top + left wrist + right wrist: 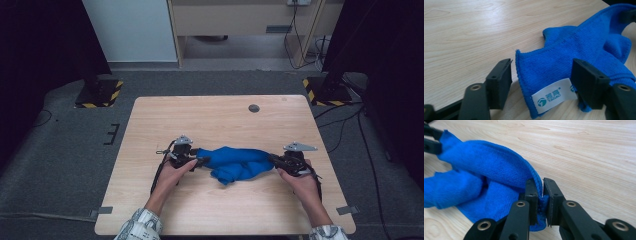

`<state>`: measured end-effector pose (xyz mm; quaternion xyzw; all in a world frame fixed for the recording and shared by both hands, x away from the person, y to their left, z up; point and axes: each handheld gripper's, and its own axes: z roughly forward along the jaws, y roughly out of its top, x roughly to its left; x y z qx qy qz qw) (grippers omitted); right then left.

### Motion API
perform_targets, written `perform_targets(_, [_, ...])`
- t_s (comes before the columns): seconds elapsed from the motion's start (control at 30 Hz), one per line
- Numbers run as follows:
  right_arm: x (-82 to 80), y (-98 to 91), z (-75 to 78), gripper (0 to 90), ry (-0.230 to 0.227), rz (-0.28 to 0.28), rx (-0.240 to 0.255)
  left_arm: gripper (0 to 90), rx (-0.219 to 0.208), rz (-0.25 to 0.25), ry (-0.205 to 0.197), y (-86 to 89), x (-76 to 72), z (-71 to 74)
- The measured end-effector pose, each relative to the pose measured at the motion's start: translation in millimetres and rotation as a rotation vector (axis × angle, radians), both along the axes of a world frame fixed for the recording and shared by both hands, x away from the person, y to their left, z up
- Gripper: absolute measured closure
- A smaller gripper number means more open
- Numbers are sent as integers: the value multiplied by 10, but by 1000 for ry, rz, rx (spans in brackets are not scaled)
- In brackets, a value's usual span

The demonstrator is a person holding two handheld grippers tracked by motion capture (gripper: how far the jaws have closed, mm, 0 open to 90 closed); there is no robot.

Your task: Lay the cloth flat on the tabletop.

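Note:
A bunched blue cloth (pixel 235 162) lies stretched between my two grippers at the middle of the wooden table (pixel 200 115). My left gripper (pixel 202 161) is at its left end. In the left gripper view the jaws (pixel 541 68) stand apart around a corner of the cloth (pixel 579 42) that carries a white label (pixel 554 95); the left jaw is clear of the fabric. My right gripper (pixel 272 159) is at the right end. In the right gripper view it (pixel 542 187) is shut on a folded edge of the cloth (pixel 486 162).
A small grey round cap (pixel 254 108) sits in the tabletop near the far edge. Black stands with yellow-and-black striped bases (pixel 100 92) are on the floor beyond the table's far corners. Bare wood lies around the cloth on all sides.

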<state>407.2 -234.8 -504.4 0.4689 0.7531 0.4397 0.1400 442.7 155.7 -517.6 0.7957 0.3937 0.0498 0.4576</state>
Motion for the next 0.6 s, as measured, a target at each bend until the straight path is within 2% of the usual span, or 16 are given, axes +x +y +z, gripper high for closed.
perform_targets(0.2, [-13, -19, 13, 822, -8, -3, -12, 635, -5, 6, -13, 18, -22, 13])
perform_targets(0.37, [-13, -12, 10, 822, -9, -6, -17, 808, 11, 17, -37, 27, -60, 37])
perform_targets(0.43, [-23, -11, 19, 822, -13, -5, -21, 845, 7, 30, -56, 34, -72, 66])
perform_targets(0.6, [-32, -39, 27, 820, -16, -9, -21, 874, -10, 65, -96, 80, -97, 132])
